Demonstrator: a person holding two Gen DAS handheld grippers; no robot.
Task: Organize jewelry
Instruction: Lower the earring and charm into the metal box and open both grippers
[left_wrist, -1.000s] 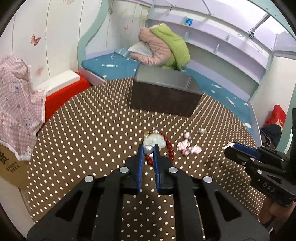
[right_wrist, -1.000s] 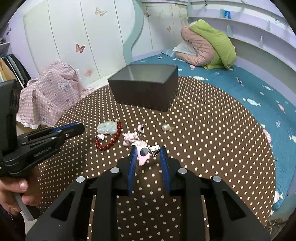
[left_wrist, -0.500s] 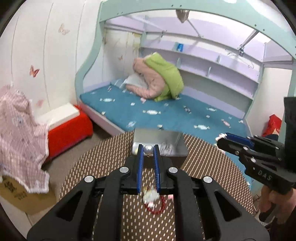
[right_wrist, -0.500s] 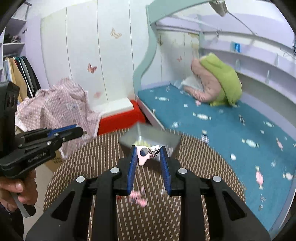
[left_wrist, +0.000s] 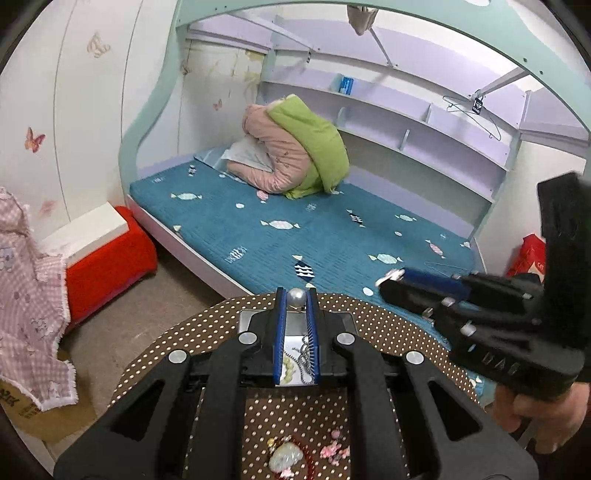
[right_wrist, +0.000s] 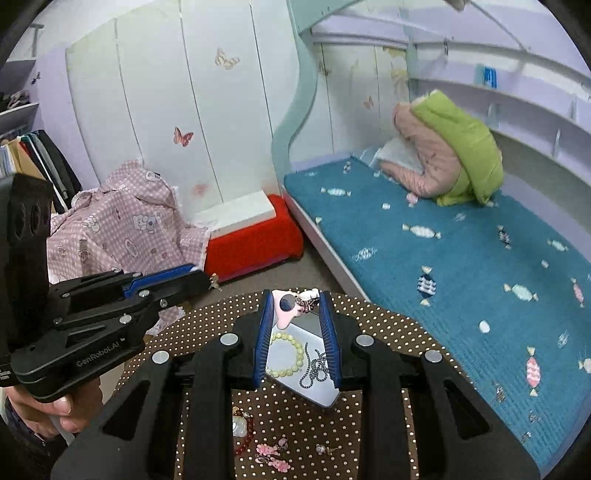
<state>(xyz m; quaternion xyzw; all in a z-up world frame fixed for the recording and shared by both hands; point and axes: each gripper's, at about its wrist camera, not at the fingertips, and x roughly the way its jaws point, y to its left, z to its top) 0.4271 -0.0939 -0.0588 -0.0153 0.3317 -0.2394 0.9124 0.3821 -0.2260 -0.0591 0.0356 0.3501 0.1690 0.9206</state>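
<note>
Our left claw (left_wrist: 296, 300) grips a round silver pearl bead (left_wrist: 296, 296); our right claw (right_wrist: 295, 300) clamps a pink charm earring (right_wrist: 286, 309) above the open grey jewelry box (right_wrist: 312, 391).

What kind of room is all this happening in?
Most likely a child's bedroom: a built-in bed with a teal candy-print cover, butterfly stickers on the wall, and a bundled pink and green quilt.
</note>
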